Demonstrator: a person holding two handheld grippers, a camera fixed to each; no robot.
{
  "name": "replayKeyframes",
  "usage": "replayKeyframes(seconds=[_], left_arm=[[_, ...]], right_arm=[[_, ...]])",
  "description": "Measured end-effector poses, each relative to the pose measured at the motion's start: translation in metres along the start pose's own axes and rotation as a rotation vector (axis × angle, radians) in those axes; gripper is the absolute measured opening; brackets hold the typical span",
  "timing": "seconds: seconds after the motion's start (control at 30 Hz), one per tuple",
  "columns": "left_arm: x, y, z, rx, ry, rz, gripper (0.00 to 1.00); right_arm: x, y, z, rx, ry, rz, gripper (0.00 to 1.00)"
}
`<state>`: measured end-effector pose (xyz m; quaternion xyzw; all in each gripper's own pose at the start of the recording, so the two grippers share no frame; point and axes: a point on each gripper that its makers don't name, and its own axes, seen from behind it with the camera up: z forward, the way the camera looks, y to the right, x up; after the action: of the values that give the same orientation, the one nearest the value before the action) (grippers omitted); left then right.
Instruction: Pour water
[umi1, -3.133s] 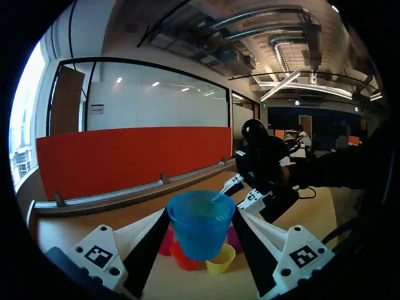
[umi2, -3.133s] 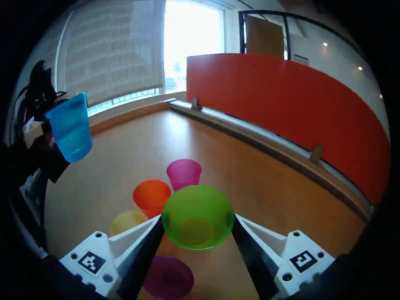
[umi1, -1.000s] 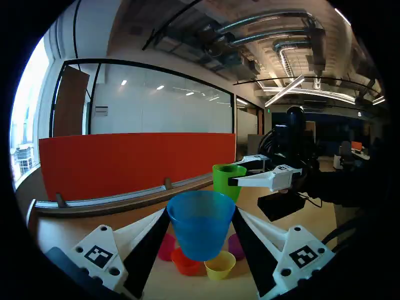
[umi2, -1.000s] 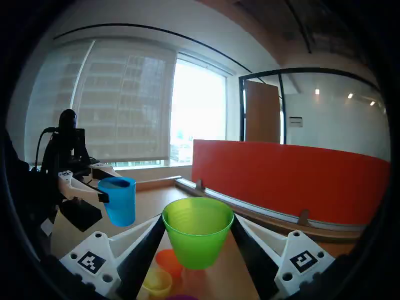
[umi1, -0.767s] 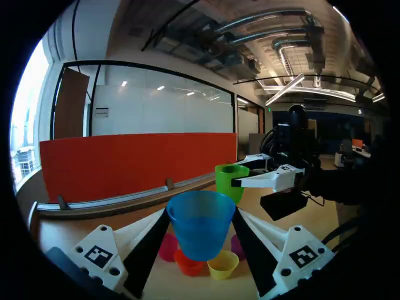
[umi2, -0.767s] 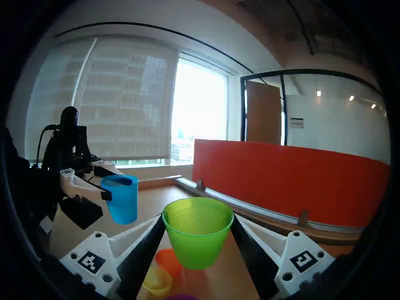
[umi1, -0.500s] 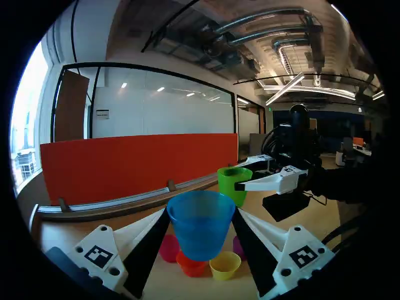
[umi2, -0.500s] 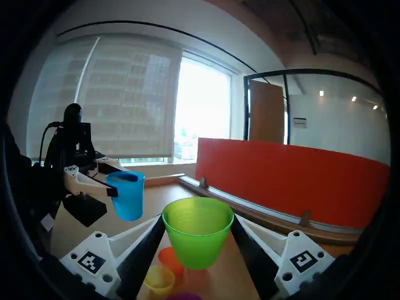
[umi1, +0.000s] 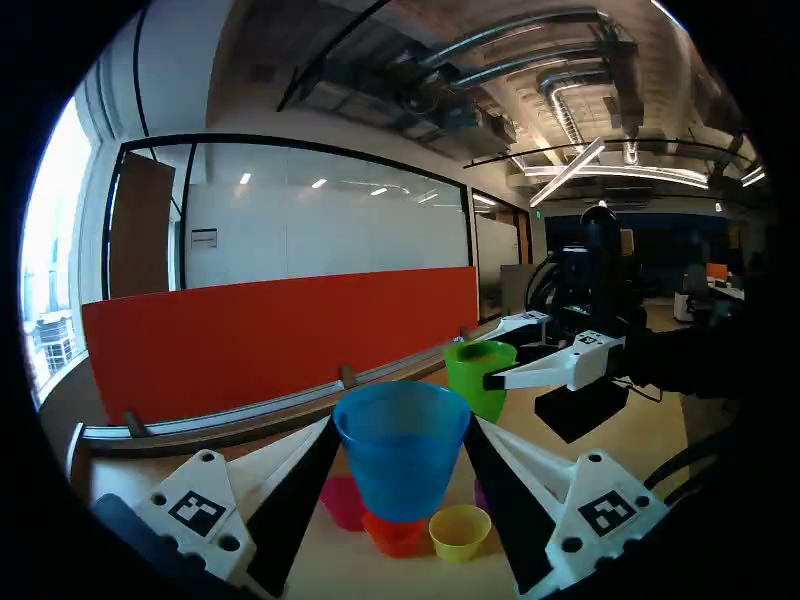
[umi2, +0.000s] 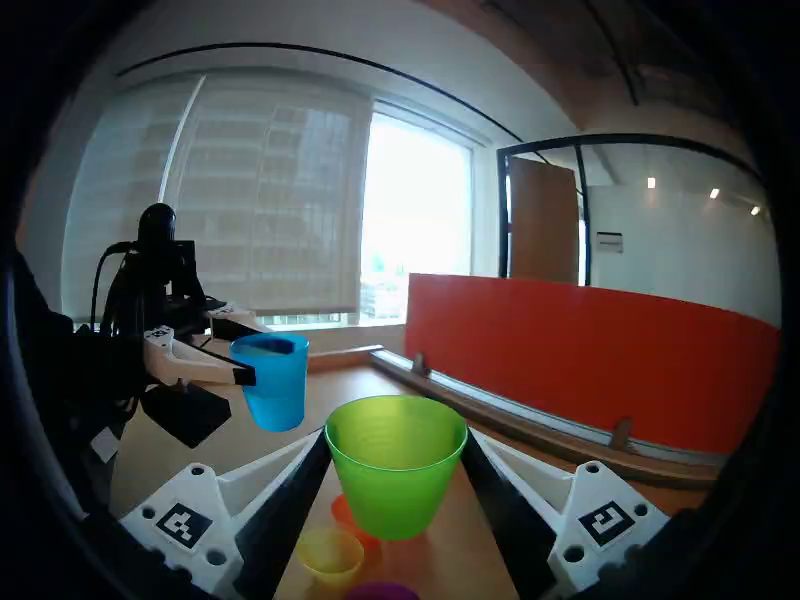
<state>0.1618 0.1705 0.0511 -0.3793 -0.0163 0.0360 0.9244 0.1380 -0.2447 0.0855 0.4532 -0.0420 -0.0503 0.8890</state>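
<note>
- left gripper: both white fingers clamped on a translucent blue plastic cup, one finger per side. Cup is upright, mouth up, held clear above the table.
- right gripper: fingers clamped the same way on a translucent lime-green plastic cup, also upright & off the table.
- Contents: can't tell if either cup has water in it.
- In the left gripper view the green cup sits farther off, up & to the right of the blue cup, btwn the right gripper's fingers. The 2 cups are near each other but apart. A dark sleeve shows behind that gripper.
- In the right gripper view the blue cup shows at left, held out level in the left gripper.
- Below the held cups, on the light wooden tabletop, small plastic cups stand mouth up in a cluster: pink cup, orange cup, yellow cup. A purple cup is cut off at the bottom edge of the right gripper view.
- Along the table's far edge runs a long orange-red divider panel, w/ a glass wall behind it.
- Farther out: bright window w/ blinds & exposed ceiling ducts.
</note>
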Motion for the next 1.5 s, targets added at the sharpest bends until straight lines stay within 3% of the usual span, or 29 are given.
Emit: replayKeyframes(seconds=[0.7, 1.5], left_arm=[[0.014, -0.003, 0.004, 0.006, 0.014, 0.076, 0.86], [0.023, -0.007, 0.015, 0.012, 0.008, 0.154, 0.86]], right_arm=[[-0.021, -0.031, -0.003, 0.088, -0.06, -0.007, 0.92], [-0.032, -0.048, -0.009, 0.146, -0.084, 0.009, 0.92]])
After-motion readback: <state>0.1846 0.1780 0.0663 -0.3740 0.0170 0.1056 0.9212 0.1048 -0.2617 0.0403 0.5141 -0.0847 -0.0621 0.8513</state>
